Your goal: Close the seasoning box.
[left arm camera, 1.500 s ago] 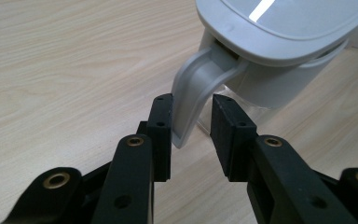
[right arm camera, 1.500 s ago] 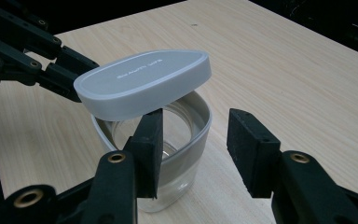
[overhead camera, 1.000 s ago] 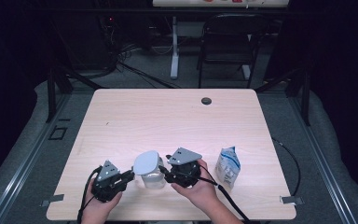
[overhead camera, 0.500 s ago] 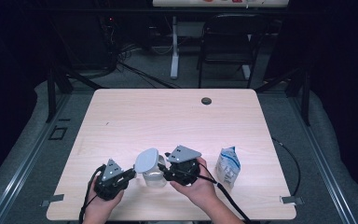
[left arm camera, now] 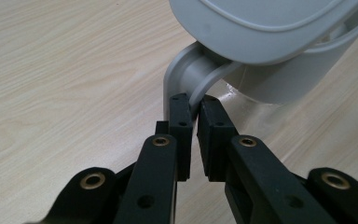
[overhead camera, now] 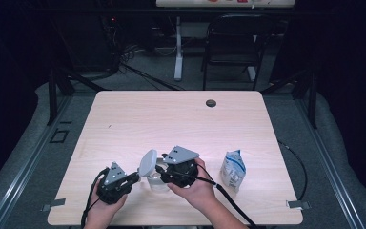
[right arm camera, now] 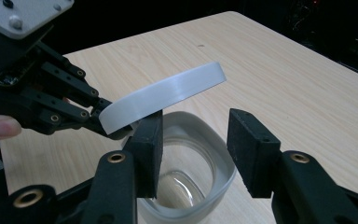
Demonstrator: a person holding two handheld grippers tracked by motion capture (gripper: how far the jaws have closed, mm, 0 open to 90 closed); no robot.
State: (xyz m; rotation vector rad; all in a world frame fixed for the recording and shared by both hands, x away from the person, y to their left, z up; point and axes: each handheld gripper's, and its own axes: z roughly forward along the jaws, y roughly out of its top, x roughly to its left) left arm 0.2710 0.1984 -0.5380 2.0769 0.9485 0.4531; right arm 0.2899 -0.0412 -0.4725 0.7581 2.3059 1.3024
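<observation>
A clear plastic container (overhead camera: 161, 187) stands near the table's front edge, and its pale grey lid (overhead camera: 147, 162) is tilted up over the left side. In the left gripper view my left gripper (left arm camera: 198, 105) is shut on the lid's looped tab (left arm camera: 186, 77); its jaws have just been closing on that tab, under the lid (left arm camera: 261, 23). My right gripper (right arm camera: 193, 140) straddles the container (right arm camera: 214, 186), with its pads against the two sides. The raised lid (right arm camera: 168, 91) hangs over its left jaw. From above, the left gripper (overhead camera: 138, 175) and right gripper (overhead camera: 164, 174) face each other.
A small white and blue pouch (overhead camera: 232, 169) stands upright just right of my right hand. A dark round hole (overhead camera: 211, 103) sits near the table's (overhead camera: 171, 124) far edge. Chairs and cables lie beyond the table.
The lid has tipped up slightly more on the left side of the container. Both hands have stayed about where they were.
</observation>
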